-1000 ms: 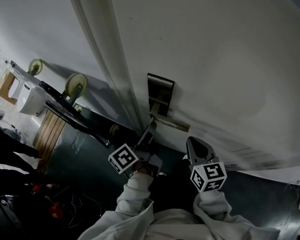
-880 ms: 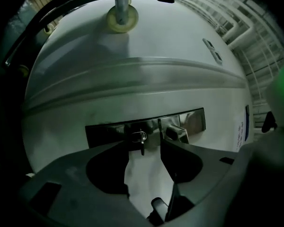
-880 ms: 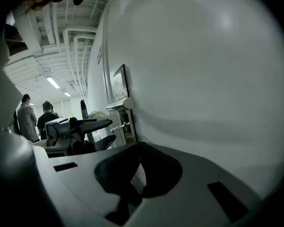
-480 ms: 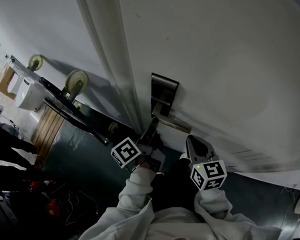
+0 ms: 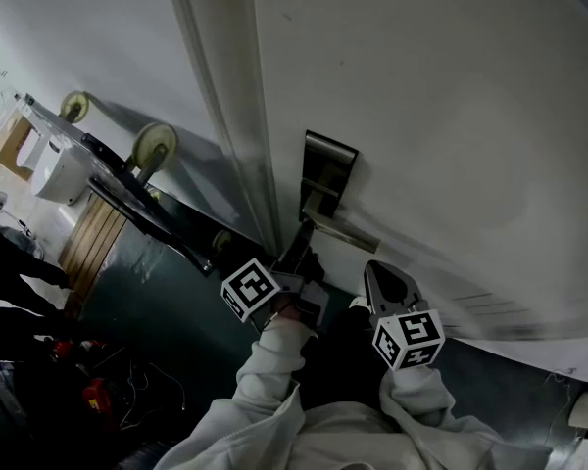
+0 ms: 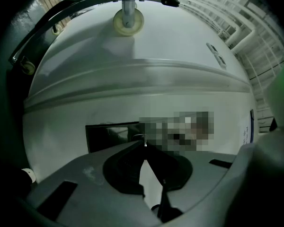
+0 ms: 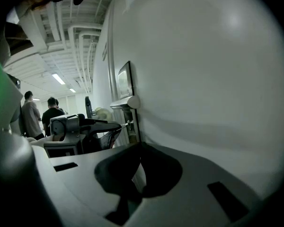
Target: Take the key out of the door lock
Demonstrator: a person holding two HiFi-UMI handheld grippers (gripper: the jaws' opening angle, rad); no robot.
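Note:
A dark metal lock plate (image 5: 329,171) with a lever handle (image 5: 341,229) sits on the white door (image 5: 441,116). My left gripper (image 5: 301,235) points at the door just under the handle. Its jaws have just been closing, and in the left gripper view its tips (image 6: 144,144) meet on a thin metal key (image 6: 141,138) that sticks out of the lock plate (image 6: 109,136). My right gripper (image 5: 374,268) hangs a little to the right of the left one, below the handle, shut with nothing in it (image 7: 141,148). The right gripper view shows the left gripper (image 7: 78,125) against the door edge.
The door frame (image 5: 225,116) runs to the left of the lock. A wheeled cart (image 5: 153,147) stands beside the door at the left, over dark floor (image 5: 167,311). Two people (image 7: 42,112) stand far down the room in the right gripper view.
The left gripper stays at the lock and its jaws have drawn together there. The right gripper has not moved. The view has shifted slightly.

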